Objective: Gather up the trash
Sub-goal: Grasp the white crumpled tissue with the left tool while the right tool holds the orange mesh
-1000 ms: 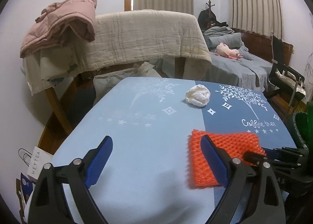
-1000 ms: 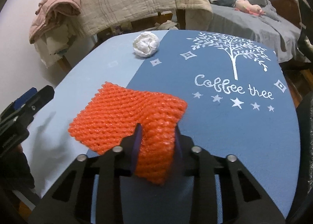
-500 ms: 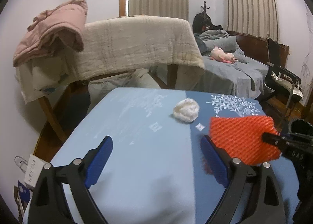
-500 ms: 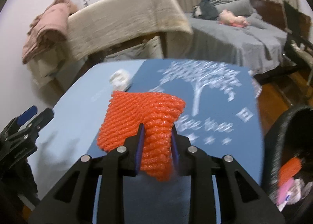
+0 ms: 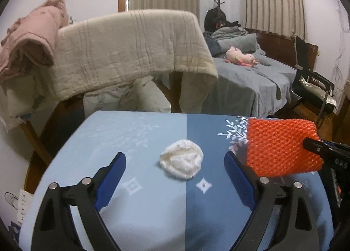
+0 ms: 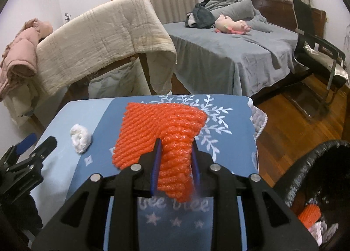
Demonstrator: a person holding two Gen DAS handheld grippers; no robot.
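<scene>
My right gripper point(image 6: 175, 152) is shut on an orange foam net point(image 6: 161, 128) and holds it in the air above the blue tablecloth point(image 6: 229, 154). The net also shows in the left wrist view point(image 5: 282, 145), at the right, held by the right gripper point(image 5: 310, 143). A crumpled white tissue point(image 5: 181, 161) lies on the cloth between my left gripper's open blue fingers point(image 5: 175, 172), a little ahead of them. The tissue also shows at the left of the right wrist view point(image 6: 80, 138), near the left gripper point(image 6: 32, 148).
A black trash bin point(image 6: 306, 170) holding orange and white trash stands on the wooden floor right of the table. A chair draped with a beige quilt point(image 5: 131, 53) stands behind the table. A bed point(image 6: 229, 49) and a black chair point(image 6: 319, 53) are farther back.
My right gripper has lifted the orange net off the cloth and carried it right, toward the bin. My left gripper has moved forward so the tissue now lies between its fingers.
</scene>
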